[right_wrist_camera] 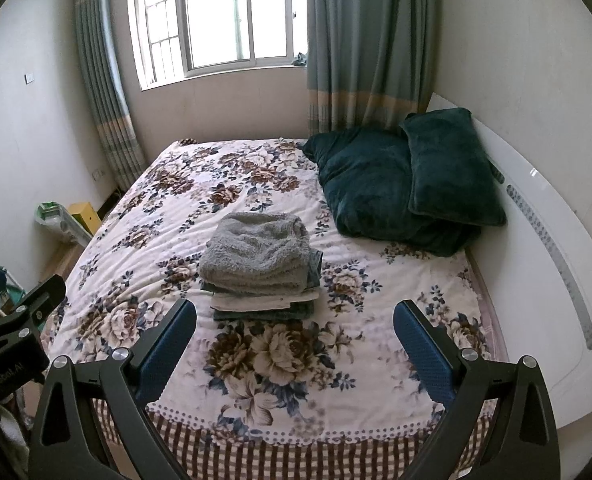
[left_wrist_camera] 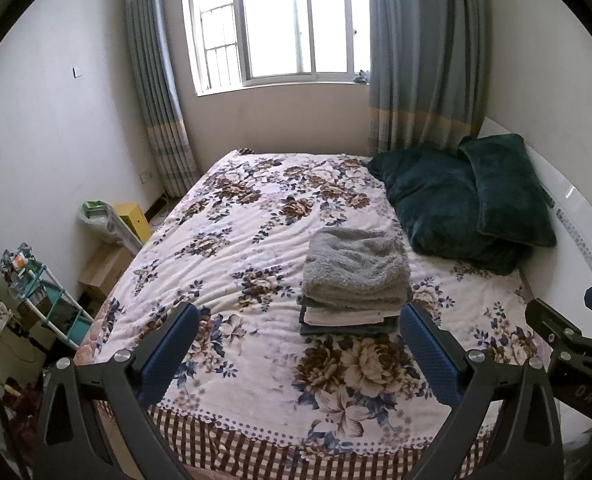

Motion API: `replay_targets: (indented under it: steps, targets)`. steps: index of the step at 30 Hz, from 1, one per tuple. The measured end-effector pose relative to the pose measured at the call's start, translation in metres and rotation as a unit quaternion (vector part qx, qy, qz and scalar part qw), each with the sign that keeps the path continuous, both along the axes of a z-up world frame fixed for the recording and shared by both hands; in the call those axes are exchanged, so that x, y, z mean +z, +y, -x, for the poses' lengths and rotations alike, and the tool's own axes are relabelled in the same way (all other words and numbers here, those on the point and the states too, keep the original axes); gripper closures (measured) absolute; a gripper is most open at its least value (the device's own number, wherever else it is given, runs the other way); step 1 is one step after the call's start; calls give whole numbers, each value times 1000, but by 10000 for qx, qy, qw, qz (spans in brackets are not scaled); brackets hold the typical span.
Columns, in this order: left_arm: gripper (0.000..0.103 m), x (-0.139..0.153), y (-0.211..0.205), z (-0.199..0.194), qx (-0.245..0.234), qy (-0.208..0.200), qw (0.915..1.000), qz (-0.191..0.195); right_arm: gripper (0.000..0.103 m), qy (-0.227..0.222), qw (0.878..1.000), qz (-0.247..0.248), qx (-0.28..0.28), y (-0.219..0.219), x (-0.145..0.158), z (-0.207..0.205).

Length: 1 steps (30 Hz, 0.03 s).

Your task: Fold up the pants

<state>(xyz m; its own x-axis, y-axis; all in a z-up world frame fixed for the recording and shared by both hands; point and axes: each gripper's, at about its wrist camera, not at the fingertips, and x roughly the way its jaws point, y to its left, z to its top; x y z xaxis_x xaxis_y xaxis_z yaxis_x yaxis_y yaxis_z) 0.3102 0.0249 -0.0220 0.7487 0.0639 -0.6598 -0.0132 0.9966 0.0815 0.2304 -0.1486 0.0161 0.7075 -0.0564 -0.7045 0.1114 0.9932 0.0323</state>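
A stack of folded clothes sits on the floral bedspread (left_wrist_camera: pixel 236 248), topped by fluffy grey folded pants (left_wrist_camera: pixel 355 270), with white and dark folded pieces (left_wrist_camera: pixel 347 318) under them. The stack also shows in the right wrist view (right_wrist_camera: pixel 256 258). My left gripper (left_wrist_camera: pixel 299 344) is open and empty, held above the bed's near edge just short of the stack. My right gripper (right_wrist_camera: pixel 294 340) is open and empty, also short of the stack. The right gripper's body shows at the right edge of the left wrist view (left_wrist_camera: pixel 567 344); the left gripper's body shows in the right wrist view (right_wrist_camera: pixel 20 320).
Two dark green pillows (left_wrist_camera: pixel 467 204) lie at the bed's right against a white headboard (left_wrist_camera: pixel 575 216). A window with grey-blue curtains (left_wrist_camera: pixel 415 60) is at the back. Boxes (left_wrist_camera: pixel 104 264), a yellow box (left_wrist_camera: pixel 134 216) and a small shelf (left_wrist_camera: pixel 44 300) stand on the floor to the left.
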Motion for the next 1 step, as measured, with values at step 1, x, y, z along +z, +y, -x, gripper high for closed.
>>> replay_targets:
  steps: [1]
  targets:
    - [0,0,1,0,-4,4,10000,1,2,-5,10000,-20,5,0,0,0]
